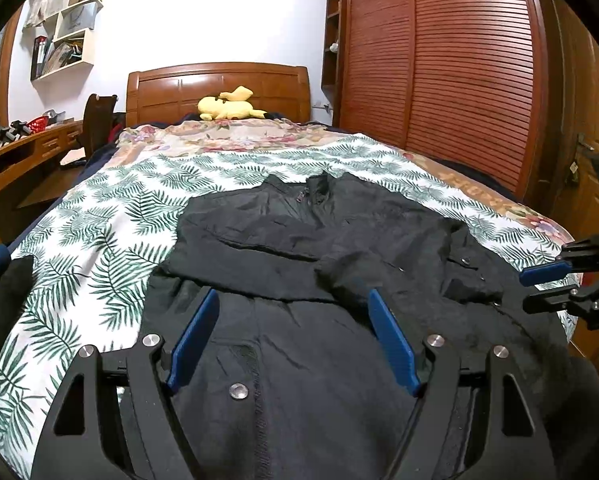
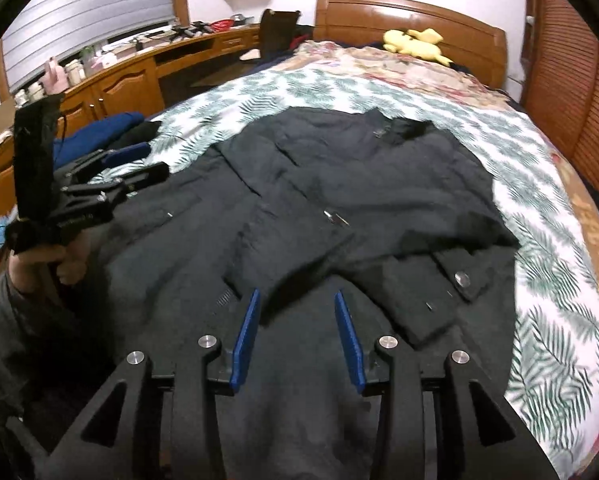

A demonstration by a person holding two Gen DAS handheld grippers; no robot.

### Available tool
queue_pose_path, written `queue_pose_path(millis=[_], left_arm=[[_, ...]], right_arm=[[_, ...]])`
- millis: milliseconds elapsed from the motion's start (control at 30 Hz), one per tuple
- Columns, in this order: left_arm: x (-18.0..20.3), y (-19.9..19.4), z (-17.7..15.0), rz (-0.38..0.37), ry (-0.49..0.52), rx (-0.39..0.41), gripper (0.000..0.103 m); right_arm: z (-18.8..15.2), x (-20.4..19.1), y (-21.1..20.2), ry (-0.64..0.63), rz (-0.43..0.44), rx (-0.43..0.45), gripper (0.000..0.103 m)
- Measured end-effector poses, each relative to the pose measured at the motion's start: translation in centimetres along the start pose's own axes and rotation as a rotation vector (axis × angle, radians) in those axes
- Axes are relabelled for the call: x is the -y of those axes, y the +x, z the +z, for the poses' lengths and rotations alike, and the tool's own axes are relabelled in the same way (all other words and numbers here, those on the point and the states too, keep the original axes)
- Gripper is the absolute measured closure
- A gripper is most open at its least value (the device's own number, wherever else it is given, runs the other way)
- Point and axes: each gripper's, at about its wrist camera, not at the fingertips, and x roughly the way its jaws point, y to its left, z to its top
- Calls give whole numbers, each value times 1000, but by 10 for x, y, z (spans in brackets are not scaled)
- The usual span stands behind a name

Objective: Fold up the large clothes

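A large black jacket (image 1: 299, 240) (image 2: 379, 180) lies face up on the leaf-print bed sheet (image 1: 99, 240) (image 2: 539, 300), collar toward the headboard, with both sleeves laid across its front. My left gripper (image 1: 293, 294) hovers over the jacket's lower left part, its blue pads wide apart and empty. It also shows in the right wrist view, where the left gripper (image 2: 155, 160) is held by a hand (image 2: 39, 260). My right gripper (image 2: 297, 294) sits low over the hem near the folded sleeve cuff, jaws partly apart with nothing pinched. Seen from the left wrist, the right gripper (image 1: 535, 288) is at the jacket's right edge.
A yellow plush toy (image 1: 229, 106) (image 2: 415, 44) rests by the wooden headboard (image 1: 219, 88). A slatted wooden wardrobe (image 1: 439, 60) runs along the bed's right side. A desk (image 2: 139, 68) and chair (image 2: 277, 28) stand to the left. Blue and black clothes (image 2: 115, 132) lie at the bed's left edge.
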Motion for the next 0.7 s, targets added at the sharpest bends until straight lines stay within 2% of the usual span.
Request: queue_pose_path(millis=[200,300,400,600,700], left_arm=[[31,-2,-8,-48,32,-18,26],[48,-3,-13,-86,52,-34,35],[69,0,-17,-121,77,-58,36],[111,14,-22,-150,126,-109,36],[126,24,-25,-141,157,-150,36]], right_arm=[[-14,15,-3,34,-31,1,63],[-18,21,-4,47,-48,7,63],[-20,26,-4,61,-59,18,63],[-32,32,-1,76,-74,19,63],[-41,38,7,102,-82,7,59]])
